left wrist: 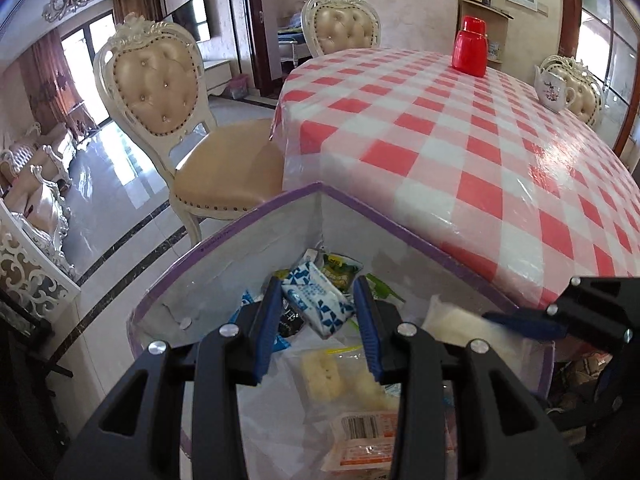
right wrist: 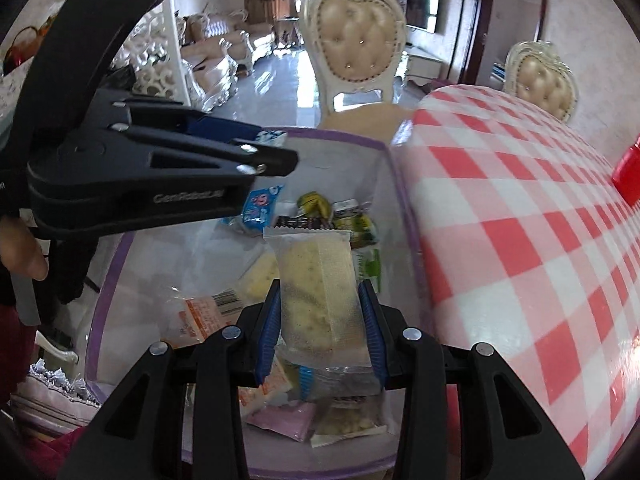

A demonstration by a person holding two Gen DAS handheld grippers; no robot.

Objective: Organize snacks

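A white storage box with a purple rim [left wrist: 400,232] [right wrist: 336,136] stands beside the table and holds several snack packets. My left gripper [left wrist: 318,280] hangs over the box, shut on a blue-and-white patterned packet [left wrist: 316,300]. In the right wrist view it reaches in from the left [right wrist: 280,152] with that packet [right wrist: 272,136] at its tip. My right gripper [right wrist: 319,286] is shut on a translucent packet of pale yellow cake [right wrist: 316,292], also above the box. The left wrist view shows it at the right edge [left wrist: 488,316] with the pale packet [left wrist: 452,320].
A table with a red-and-white checked cloth [left wrist: 480,140] [right wrist: 520,220] borders the box and carries a red flask [left wrist: 471,46] and a white teapot [left wrist: 554,86]. Cream padded chairs [left wrist: 160,92] [right wrist: 354,40] stand behind. A person's hand [right wrist: 20,252] shows at the left edge.
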